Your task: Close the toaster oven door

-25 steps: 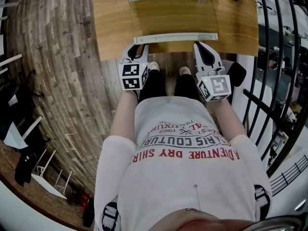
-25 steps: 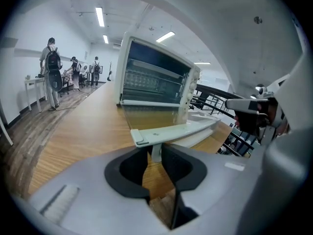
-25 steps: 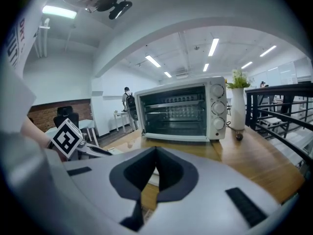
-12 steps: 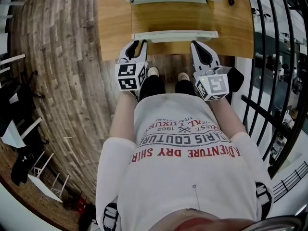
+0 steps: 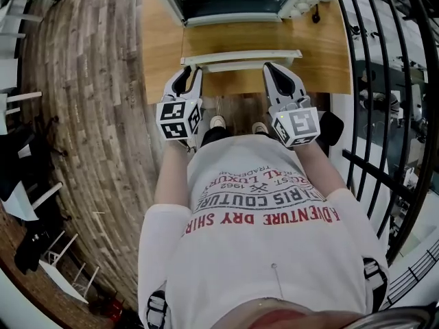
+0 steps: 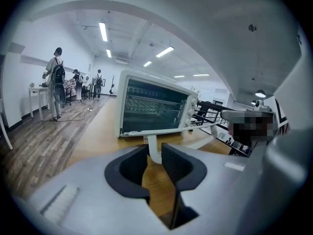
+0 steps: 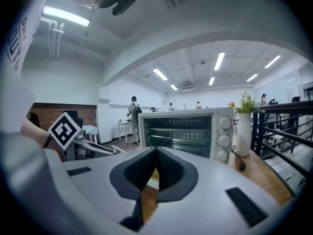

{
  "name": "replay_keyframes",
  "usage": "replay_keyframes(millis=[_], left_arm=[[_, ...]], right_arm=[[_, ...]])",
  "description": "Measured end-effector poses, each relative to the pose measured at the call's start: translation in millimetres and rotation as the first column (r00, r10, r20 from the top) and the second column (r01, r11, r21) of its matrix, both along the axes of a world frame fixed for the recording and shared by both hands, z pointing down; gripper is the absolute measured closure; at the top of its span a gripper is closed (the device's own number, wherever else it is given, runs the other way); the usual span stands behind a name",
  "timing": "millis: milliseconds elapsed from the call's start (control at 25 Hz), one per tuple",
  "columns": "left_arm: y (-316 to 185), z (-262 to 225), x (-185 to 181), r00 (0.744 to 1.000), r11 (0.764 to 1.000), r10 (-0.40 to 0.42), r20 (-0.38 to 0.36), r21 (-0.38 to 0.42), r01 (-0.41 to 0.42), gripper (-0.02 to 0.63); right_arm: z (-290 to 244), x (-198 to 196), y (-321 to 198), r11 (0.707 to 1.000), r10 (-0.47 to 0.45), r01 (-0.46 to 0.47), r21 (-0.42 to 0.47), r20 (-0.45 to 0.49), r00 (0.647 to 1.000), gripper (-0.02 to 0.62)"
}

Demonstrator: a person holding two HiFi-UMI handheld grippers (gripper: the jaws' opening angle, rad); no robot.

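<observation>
A white toaster oven (image 5: 240, 2) stands at the far side of the wooden desk (image 5: 161, 60), its glass door (image 5: 240, 40) hanging open toward me. The white door handle (image 5: 240, 57) runs along the door's near edge. My left gripper (image 5: 192, 74) is at the handle's left end. In the left gripper view the handle's white post (image 6: 152, 148) fills the gap between the dark pads (image 6: 132, 168). My right gripper (image 5: 271, 70) sits at the handle's right end, jaws together at the tips with nothing seen between them (image 7: 155, 168).
A black metal railing (image 5: 384, 81) runs along the right of the desk. A white vase with flowers (image 7: 243, 131) and a dark cable stand beside the oven's knob side. The person's feet (image 5: 236, 123) are below the desk edge. People and tables (image 6: 56, 82) are far back.
The head view has shifted so the oven front now shows. Both grippers have stayed at the handle's ends and moved toward the oven; the door looks shorter in the view than before.
</observation>
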State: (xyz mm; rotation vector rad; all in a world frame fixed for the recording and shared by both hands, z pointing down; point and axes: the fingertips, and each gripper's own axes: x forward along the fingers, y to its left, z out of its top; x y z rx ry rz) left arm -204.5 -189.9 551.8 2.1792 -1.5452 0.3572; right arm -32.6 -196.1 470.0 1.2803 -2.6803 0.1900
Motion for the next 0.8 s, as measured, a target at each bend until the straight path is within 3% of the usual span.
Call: replay_keyframes(millis=[440,800], left_arm=[[-29.4,-48.9,-7.1,1.000,0.993,-0.025,0.015,0.117,0.023,0.505],[-58.3,-79.4,-12.6,0.998,0.981,-0.050,0.026,0.190,0.044,0.506]], right_arm=[[-32.8,1.8,-26.0,0.997,-0.006,0.005,0.081,0.012,1.000,0.609],[-39.8,9.3,-41.4,0.996,0.000,0.001,0.086,-0.001,1.000,0.607]])
